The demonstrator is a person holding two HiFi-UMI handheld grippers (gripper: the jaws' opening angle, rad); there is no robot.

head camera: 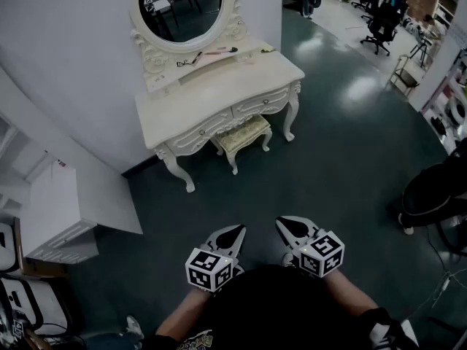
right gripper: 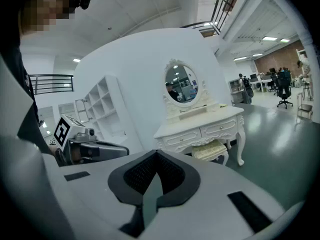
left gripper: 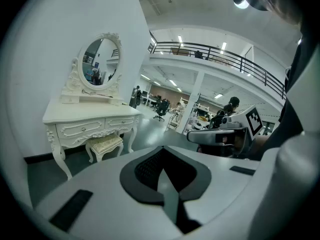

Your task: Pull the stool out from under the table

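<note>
Your left claw (head camera: 232,235) and right claw (head camera: 290,228) are clenched, empty — the stool (head camera: 242,134), tucked under the desk (head camera: 219,86), lies well ahead, seemingly nearer the left.

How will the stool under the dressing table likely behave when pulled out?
The stool looks small and rigid, so it is probably light. Its thin curved legs may skid on the smooth floor, or catch and tip it.
</note>
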